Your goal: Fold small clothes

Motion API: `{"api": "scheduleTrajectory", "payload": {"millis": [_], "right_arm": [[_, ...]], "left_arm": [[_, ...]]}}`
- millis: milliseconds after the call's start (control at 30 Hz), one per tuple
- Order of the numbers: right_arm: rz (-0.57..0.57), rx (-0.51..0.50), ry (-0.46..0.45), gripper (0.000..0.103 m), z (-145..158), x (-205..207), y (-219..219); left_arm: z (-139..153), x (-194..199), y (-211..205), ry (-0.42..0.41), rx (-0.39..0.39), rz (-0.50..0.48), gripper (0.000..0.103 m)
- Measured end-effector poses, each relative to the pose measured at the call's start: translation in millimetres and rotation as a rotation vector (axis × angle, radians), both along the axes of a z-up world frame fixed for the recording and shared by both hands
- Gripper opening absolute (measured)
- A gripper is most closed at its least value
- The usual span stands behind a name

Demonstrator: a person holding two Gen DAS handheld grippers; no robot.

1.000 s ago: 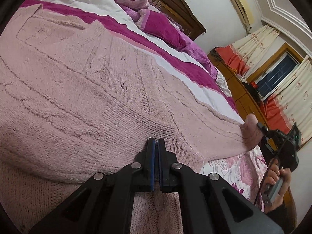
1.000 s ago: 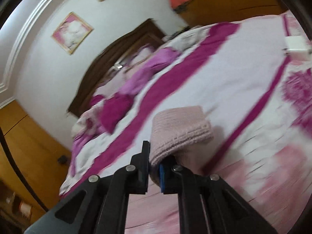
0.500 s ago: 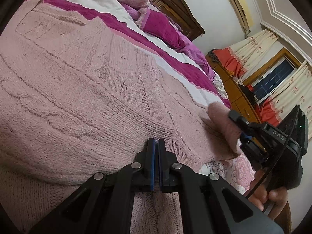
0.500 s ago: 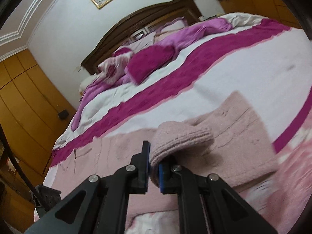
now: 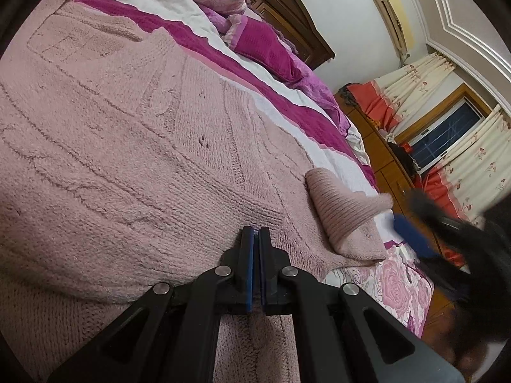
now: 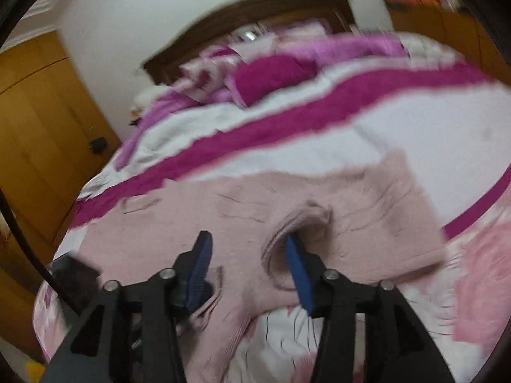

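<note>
A pink knitted sweater (image 5: 134, 166) lies spread flat over the bed. My left gripper (image 5: 255, 233) is shut, its tips resting low on the sweater's body, and I see no fabric between the pads. The sleeve cuff (image 5: 338, 204) lies folded inward on the sweater's right side. In the left wrist view my right gripper (image 5: 415, 220) is a blur just right of that cuff. In the right wrist view the right gripper (image 6: 246, 236) has its jaws opening, and nothing is pinched between them. The cuff (image 6: 303, 220) lies loose by the right finger's tip.
The bed cover (image 6: 415, 134) is white with magenta stripes, and a floral sheet (image 5: 396, 287) shows at the near edge. Pillows (image 5: 265, 41) lie heaped by the dark headboard (image 6: 255, 9). A wooden wardrobe (image 6: 41, 134) stands on one side, and curtains and a window (image 5: 447, 134) on the other.
My right gripper carried the sleeve cuff in over the sweater's body, then opened and let it go. The left gripper has stayed shut in place.
</note>
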State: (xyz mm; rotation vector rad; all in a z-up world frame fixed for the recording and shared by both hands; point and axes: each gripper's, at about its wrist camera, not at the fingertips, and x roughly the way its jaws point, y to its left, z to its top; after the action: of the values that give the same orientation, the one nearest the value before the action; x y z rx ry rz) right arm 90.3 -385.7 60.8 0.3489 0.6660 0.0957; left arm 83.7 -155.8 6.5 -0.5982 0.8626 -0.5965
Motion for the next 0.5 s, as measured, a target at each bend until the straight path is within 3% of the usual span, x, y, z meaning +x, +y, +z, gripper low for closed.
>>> {"api": "scheduleTrajectory", "payload": {"millis": [100,167,300,400,433,500], "right_arm": [[-0.062,-0.137,-0.08,0.069,23,-47,6],[-0.157,-0.165,-0.094,0.072,23,-78,1],[-0.283,0.012,-0.034,0.072,-11,-116,-27],[-0.351,0.129,0.089,0.071,-48,-111,-58],[-0.366,0.164,0.13,0.071,-58,-106,-66],[-0.376,0.211,0.195,0.071,-68,-97,-76]], "left_arm": [[0,0,2,0.01,-0.014,-0.001,0.0],[1,0,3,0.013,-0.023,-0.003,0.0],[4,0,0,0.013,-0.007,-0.006,0.0],[14,-4,-8,-0.01,0.048,-0.005,0.0],[19,-6,-13,-0.024,0.062,-0.015,0.005],[32,-12,-25,-0.069,0.087,-0.053,0.04]]}}
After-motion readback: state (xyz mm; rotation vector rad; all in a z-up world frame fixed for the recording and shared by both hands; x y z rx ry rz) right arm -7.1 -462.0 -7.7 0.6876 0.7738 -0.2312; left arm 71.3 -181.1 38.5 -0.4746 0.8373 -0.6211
